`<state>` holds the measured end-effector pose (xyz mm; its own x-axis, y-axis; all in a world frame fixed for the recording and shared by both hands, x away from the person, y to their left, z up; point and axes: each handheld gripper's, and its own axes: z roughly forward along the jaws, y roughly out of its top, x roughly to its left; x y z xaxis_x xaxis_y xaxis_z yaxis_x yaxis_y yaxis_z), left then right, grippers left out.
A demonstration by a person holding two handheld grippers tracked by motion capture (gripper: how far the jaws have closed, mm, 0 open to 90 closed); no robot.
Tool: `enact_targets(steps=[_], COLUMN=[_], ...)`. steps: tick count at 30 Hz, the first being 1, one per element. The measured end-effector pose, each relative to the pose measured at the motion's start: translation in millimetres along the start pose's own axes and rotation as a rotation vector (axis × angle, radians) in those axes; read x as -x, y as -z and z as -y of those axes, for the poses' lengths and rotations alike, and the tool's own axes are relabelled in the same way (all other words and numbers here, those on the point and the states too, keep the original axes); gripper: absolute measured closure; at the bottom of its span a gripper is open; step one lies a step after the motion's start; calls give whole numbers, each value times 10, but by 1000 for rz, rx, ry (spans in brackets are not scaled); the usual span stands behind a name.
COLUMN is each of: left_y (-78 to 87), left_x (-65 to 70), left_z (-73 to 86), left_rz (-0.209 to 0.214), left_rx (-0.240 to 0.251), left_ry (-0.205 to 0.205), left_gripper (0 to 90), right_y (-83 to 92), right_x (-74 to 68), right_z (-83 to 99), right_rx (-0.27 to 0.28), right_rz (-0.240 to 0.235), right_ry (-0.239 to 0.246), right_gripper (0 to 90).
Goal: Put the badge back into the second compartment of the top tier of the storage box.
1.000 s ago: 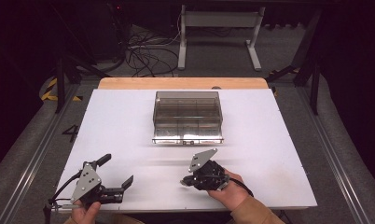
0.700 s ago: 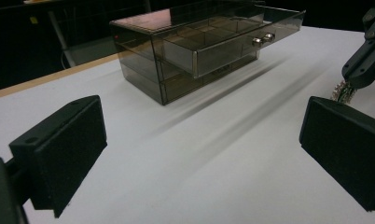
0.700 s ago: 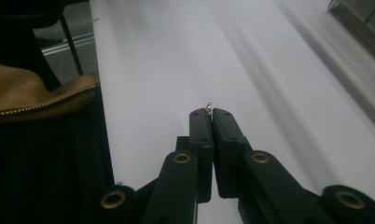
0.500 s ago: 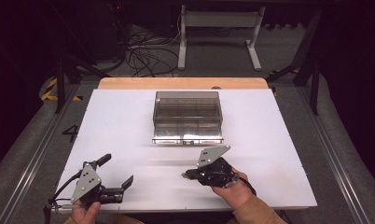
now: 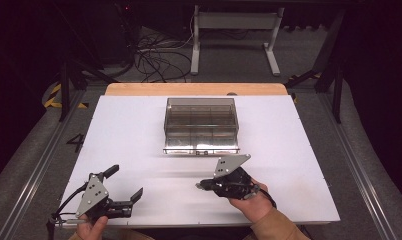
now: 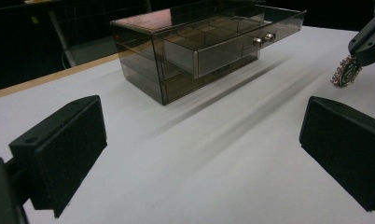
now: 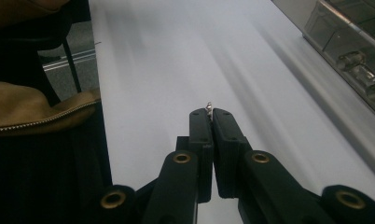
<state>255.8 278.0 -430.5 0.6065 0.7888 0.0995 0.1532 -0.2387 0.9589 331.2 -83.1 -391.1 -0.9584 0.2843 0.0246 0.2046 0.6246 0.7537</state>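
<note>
A smoky clear drawer box (image 5: 201, 120) stands at the middle of the white table (image 5: 114, 130). One drawer (image 6: 232, 46) is pulled out, with two small metal knobs (image 6: 262, 39) on its front. My right gripper (image 5: 200, 186), in front of the box, is shut on a small round ornament with a spiky rim (image 6: 345, 74). A thin metal tip of that ornament (image 7: 208, 105) pokes out between the jaws of the right gripper (image 7: 211, 116). My left gripper (image 5: 125, 183) rests at the near left, open, with nothing between its pads (image 6: 59, 149).
A wooden strip (image 5: 196, 89) runs along the table's far edge. Behind it are cables (image 5: 154, 60) and a metal stand (image 5: 234, 35) on the floor. A tan sleeve (image 7: 36, 112) lies beside the right gripper. The drawer's front with its knobs (image 7: 358, 65) is off to its right.
The right gripper has shifted slightly to the right in the high view, still closed. The left gripper has not moved.
</note>
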Motion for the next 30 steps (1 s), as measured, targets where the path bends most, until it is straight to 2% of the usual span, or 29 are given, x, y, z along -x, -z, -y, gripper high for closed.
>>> enact_targets(steps=[6,9,11,30], left_y=[0,-1,2,-5], left_x=[0,1,1,-1], left_z=[0,0,0,2], left_rz=[-1,0,-1,1], left_rx=[0,0,0,-1], left_ry=[0,-1,-1,3], left_gripper=[14,14,14,14], right_y=[46,75,91,252], right_x=[13,18,44,260], right_z=[-72,-112,-135,-399], right_rx=[2,6,10,24], right_rz=[11,14,21,60], right_ry=[25,14,27,10], right_gripper=[877,877,877,877])
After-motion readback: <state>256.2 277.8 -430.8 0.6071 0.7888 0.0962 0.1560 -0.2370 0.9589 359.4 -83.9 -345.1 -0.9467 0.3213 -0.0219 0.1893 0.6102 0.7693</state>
